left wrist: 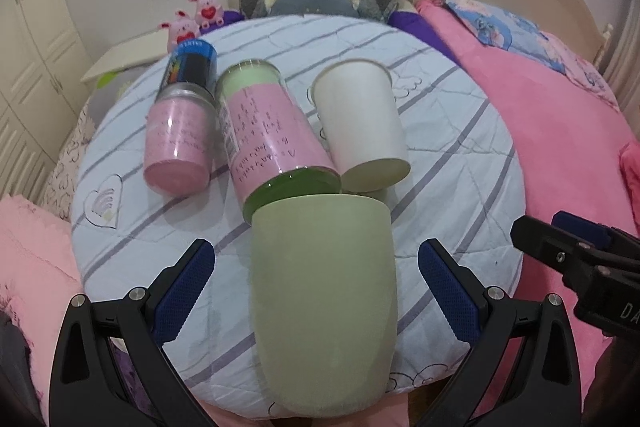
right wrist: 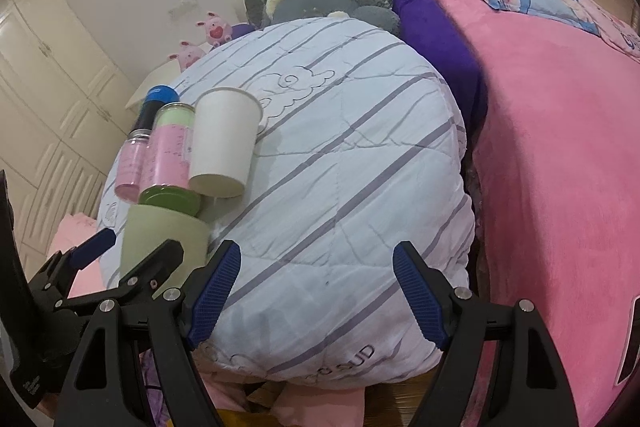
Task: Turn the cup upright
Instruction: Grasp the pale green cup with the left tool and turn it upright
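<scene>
Green cup lies on the striped quilt, flanked untouched by the spread left tool; right tool at 3 o'clock, likewise spread, empty.

You are looking through two fisheye lenses under soft, even indoor light, moderately bright and slightly cool, with no single lamp visible. Both views bend hard toward the edges, and black vignette fills the corners. In the left wrist view, the green cup sits very close to the lens and looks smeared and soft, while the glossy pink-labelled jar beyond it carries thin white glare streaks. Shadows are faint: a pale grey patch lies on the striped quilt beside the white paper cup. The far wall and wardrobe doors look hazy, with slightly muted colour throughout.
</scene>
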`<state>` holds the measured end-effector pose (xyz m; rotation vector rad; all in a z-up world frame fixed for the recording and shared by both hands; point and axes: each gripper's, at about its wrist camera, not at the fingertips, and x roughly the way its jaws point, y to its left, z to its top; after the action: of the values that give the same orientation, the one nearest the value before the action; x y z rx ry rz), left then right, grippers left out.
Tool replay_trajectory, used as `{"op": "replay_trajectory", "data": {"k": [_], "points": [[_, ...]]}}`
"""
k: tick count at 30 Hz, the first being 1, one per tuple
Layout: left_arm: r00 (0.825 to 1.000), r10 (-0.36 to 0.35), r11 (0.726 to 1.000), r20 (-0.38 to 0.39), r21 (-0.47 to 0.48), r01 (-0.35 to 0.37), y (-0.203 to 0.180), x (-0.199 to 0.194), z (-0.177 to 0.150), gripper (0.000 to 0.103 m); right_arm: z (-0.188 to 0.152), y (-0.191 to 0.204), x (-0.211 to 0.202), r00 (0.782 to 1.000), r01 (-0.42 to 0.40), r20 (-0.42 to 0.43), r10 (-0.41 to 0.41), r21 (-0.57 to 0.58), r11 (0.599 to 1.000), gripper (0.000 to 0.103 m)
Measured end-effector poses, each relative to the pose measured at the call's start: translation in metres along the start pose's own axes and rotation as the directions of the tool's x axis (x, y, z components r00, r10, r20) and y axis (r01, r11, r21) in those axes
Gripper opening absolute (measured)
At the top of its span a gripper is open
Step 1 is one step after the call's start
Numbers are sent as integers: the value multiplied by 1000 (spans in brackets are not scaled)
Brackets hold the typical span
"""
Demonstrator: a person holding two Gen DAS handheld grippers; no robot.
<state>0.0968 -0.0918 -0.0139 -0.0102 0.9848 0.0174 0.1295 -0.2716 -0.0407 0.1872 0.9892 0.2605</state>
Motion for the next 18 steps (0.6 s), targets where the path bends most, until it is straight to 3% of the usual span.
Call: {"op": "replay_trajectory", "data": {"k": [8,9,11,18], "points": [[997,-14,999,-75,-53,10,6,20,3,103,5,-11,19,999,-19,-46,20,20,1000,80],[996,-23,998,-89,-63,17,6,23,3,99,6,-12,22,998,-22,-52,23,24,999,80],[990,-47,996,-131,-79,37,7,29,3,81,7,-13,25,998,-24,-63,25,27,999,80],[992,-42,997,-118,-70,34,4,25,4,81,13,-19,28,998,-30,-54,32,36,999,80]]}}
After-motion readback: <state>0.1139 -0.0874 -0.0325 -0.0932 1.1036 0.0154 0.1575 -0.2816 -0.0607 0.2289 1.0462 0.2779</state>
